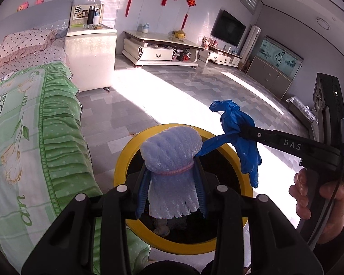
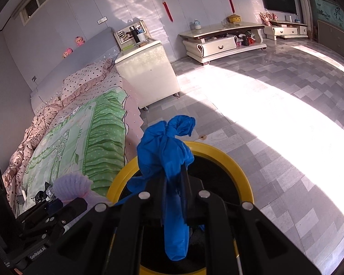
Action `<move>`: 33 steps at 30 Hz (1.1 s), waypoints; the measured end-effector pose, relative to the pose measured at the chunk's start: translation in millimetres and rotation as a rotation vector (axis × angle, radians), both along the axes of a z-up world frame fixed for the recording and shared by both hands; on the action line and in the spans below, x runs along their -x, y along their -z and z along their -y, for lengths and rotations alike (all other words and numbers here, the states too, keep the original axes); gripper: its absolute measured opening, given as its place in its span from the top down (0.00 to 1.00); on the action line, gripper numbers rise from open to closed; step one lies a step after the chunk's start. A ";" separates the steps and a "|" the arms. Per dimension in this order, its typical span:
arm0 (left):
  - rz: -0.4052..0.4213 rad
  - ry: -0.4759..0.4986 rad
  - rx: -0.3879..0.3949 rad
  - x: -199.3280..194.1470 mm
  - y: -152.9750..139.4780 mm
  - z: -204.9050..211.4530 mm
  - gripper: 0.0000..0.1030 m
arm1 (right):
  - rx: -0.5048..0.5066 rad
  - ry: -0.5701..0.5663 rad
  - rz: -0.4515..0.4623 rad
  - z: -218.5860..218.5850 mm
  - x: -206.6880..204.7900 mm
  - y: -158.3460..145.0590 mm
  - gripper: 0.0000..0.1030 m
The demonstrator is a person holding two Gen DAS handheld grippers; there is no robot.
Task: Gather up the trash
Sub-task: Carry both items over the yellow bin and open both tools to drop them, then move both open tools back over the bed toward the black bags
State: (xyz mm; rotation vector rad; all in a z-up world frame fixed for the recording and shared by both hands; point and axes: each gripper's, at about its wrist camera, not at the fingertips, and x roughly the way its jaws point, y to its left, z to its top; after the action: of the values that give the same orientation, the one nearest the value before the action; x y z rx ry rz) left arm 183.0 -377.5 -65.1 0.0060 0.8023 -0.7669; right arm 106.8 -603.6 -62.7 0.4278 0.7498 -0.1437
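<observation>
- The bin [image 1: 121,167], a round black tub with a yellow rim, stands on the tiled floor [image 1: 183,96] just beside the bed [image 1: 34,123], and serves here as the landmark.
- The left gripper [image 1: 172,183] hangs right above the bin's mouth, its jaws clamped on a foam sleeve [image 1: 172,158]: pale blue ribbed packing foam with a pink band around its waist.
- The blue fingers [image 1: 141,192] press the foam's lower half from both sides; its rounded top stands upright over the far part of the bin's opening.
- In the right wrist view the same foam sleeve [image 2: 68,186] shows to the left of the bin [image 2: 240,174], over the edge of the bed [image 2: 98,133], with the left gripper [image 2: 55,202] around it.
- The right gripper [image 2: 175,178] also sits over the bin, its jaws pinched tight on a crumpled blue glove [image 2: 165,151].
- The glove's knotted end bunches up beyond the fingertips, over the bin's far rim; one long piece hangs down between the jaws into the dark opening.
- From the left wrist view, the right gripper [image 1: 242,130] reaches in from the right of the bin, the glove [image 1: 238,133] draped over its tip, with one strand touching the foam's top.
- A person's hand [image 1: 321,194] grips that tool's handle, to the right of the bin.
- Inside the bin something pale lies at the bottom; what it is cannot be told.
</observation>
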 end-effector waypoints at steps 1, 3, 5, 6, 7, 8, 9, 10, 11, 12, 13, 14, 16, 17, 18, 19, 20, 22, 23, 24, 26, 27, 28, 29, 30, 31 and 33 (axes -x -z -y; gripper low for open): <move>-0.003 0.000 0.002 -0.4 0.9 1.1 0.66 | 0.003 0.004 -0.002 1.2 -0.4 -0.3 0.90; -0.009 0.004 0.007 -1.1 1.6 2.1 0.65 | -0.003 0.002 -0.004 2.3 0.4 0.3 0.90; -0.006 0.002 0.007 -0.2 0.7 2.7 0.64 | -0.006 0.005 -0.004 3.4 1.0 -0.3 0.89; -0.008 0.001 0.007 -0.8 1.1 2.6 0.63 | -0.003 0.008 -0.004 3.6 1.3 -0.1 0.89; -0.011 0.000 0.008 0.1 0.3 2.6 0.62 | -0.001 0.014 -0.004 4.2 1.6 -0.6 0.89; -0.012 -0.003 0.009 0.0 0.1 1.4 0.60 | -0.001 0.015 -0.004 5.2 0.5 -1.5 0.89; -0.011 -0.007 0.011 -0.4 -0.1 0.3 0.55 | -0.002 0.018 -0.005 5.8 0.7 -1.6 0.85; -0.009 -0.012 0.013 -0.1 -0.6 -1.4 0.50 | -0.001 0.026 -0.006 6.3 0.8 -1.7 0.83; -0.008 -0.016 0.016 0.1 -1.3 -3.1 0.47 | 0.000 0.030 -0.007 6.8 1.1 -1.7 0.81; -0.006 -0.018 0.019 0.9 -2.3 -5.2 0.44 | 0.000 0.034 -0.008 7.0 1.8 -1.5 0.79; -0.003 -0.022 0.020 1.1 -3.0 -7.0 0.41 | 0.001 0.042 -0.011 7.7 2.7 -1.3 0.75; 0.000 -0.027 0.021 1.1 -4.1 -8.9 0.39 | 0.002 0.051 -0.013 7.8 3.1 -1.8 0.72; 0.003 -0.038 0.023 0.4 -5.2 -14.2 0.33 | 0.007 0.065 -0.014 8.5 4.6 -2.4 0.63; 0.001 -0.045 0.026 -0.6 -5.6 -17.6 0.33 | 0.014 0.069 -0.013 8.1 5.0 -3.2 0.61; -0.003 -0.051 0.030 -1.8 -6.2 -21.3 0.32 | 0.019 0.070 -0.013 7.6 5.4 -3.8 0.60; -0.005 -0.057 0.033 -2.7 -6.9 -25.1 0.29 | 0.018 0.070 -0.012 7.0 5.7 -4.5 0.57; -0.004 -0.063 0.034 -3.4 -7.7 -29.4 0.28 | 0.014 0.067 -0.009 5.7 5.6 -5.1 0.55; 0.005 -0.080 0.031 -4.5 -9.4 -37.8 0.26 | 0.018 0.065 -0.006 2.3 5.8 -7.7 0.50; 0.006 -0.087 0.031 -4.9 -10.4 -42.7 0.25 | 0.025 0.064 -0.006 0.2 5.9 -8.6 0.50; 0.008 -0.094 0.031 -5.6 -11.2 -47.7 0.25 | 0.029 0.063 -0.004 -1.7 6.0 -9.4 0.47; 0.014 -0.115 0.029 -8.9 -13.0 -57.7 0.24 | 0.029 0.055 0.002 -5.7 5.8 -11.2 0.46; 0.017 -0.125 0.028 -9.9 -13.9 -63.6 0.22 | 0.030 0.055 0.003 -8.5 5.3 -12.7 0.44; 0.019 -0.136 0.026 -9.9 -13.8 -69.5 0.21 | 0.033 0.054 0.005 -11.4 4.5 -14.4 0.40; 0.020 -0.146 0.025 -11.0 -14.5 -75.8 0.21 | 0.038 0.046 0.010 -14.6 3.7 -16.2 0.39; 0.022 -0.155 0.026 -9.9 -14.9 -81.7 0.21 | 0.046 0.038 0.013 -18.4 3.1 -17.8 0.38; 0.023 -0.165 0.026 -10.6 -15.9 -87.9 0.21 | 0.056 0.032 0.016 -22.7 2.3 -19.5 0.37; 0.031 -0.186 0.025 -11.1 -17.7 -101.4 0.20 | 0.069 0.018 0.020 -32.6 0.3 -22.6 0.36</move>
State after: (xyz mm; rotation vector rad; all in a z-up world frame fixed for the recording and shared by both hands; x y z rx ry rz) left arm 194.1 -276.2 -47.4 -0.0780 0.7527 -0.5996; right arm 106.5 -570.9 -40.1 0.3697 0.7195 -0.1814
